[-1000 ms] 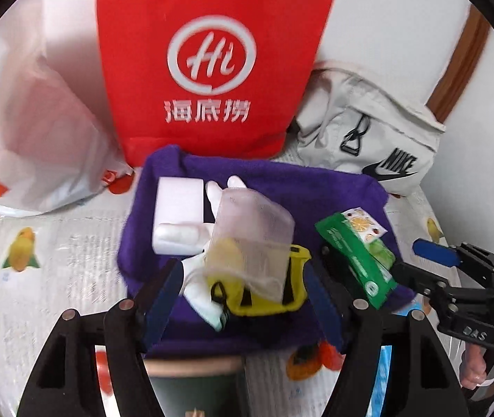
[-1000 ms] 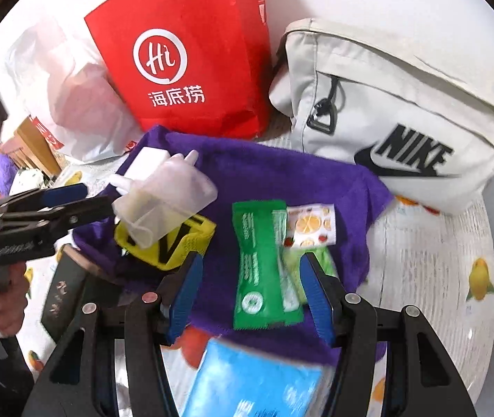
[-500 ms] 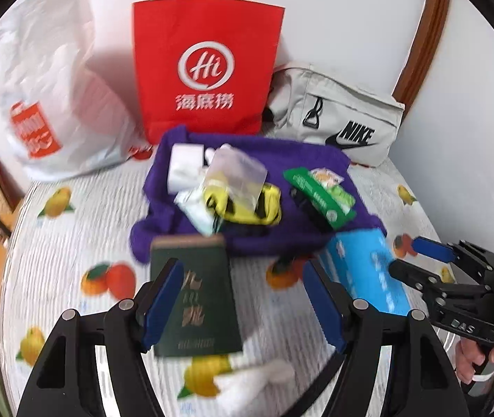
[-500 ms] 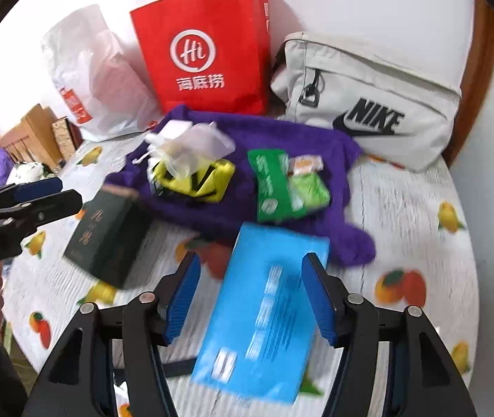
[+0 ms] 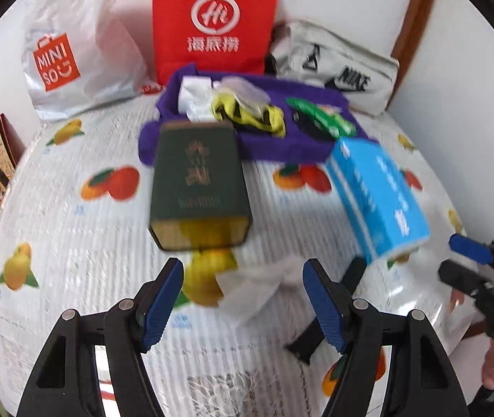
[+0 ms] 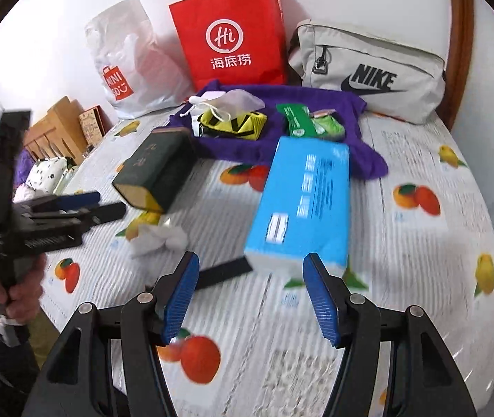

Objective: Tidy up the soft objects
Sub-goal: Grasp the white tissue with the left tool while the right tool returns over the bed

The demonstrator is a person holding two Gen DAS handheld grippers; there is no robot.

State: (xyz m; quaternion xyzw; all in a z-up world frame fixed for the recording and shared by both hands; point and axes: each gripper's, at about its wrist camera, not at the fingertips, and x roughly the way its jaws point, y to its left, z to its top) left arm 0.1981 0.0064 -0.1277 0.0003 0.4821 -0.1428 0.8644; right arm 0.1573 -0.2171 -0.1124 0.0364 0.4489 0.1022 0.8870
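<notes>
Left tongs (image 5: 243, 299) spread, nothing between the pads; right tongs (image 6: 251, 297) also spread and empty, their gap widened a little over the last second. Both are now sitting well back from the purple towel (image 6: 316, 99): a second ago each camera was filling with the towel's load, and now the whole round counter (image 6: 420, 250) with its fruit-print cloth is showing. Reading this as a pull-away after working at the towel, with neither tool carrying anything off, so the next pick is still to be chosen. A crumpled white tissue (image 5: 257, 286) is lying on the counter just ahead of the left tongs, roughly centred on their gap but not yet between the pads. The blue tissue pack (image 6: 302, 198) is lying flat with its near end just in front of the right tongs. The dark green box (image 5: 200, 182) is resting beyond the crumpled tissue, touching the towel's front edge. On the towel are sitting a yellow pouch (image 6: 234, 123), a clear bag (image 6: 238, 99) and a green packet (image 6: 297, 120). Red paper bag (image 6: 233, 34), white plastic bag (image 6: 132, 59) and grey bag (image 6: 368, 69) are standing along the wall behind.
</notes>
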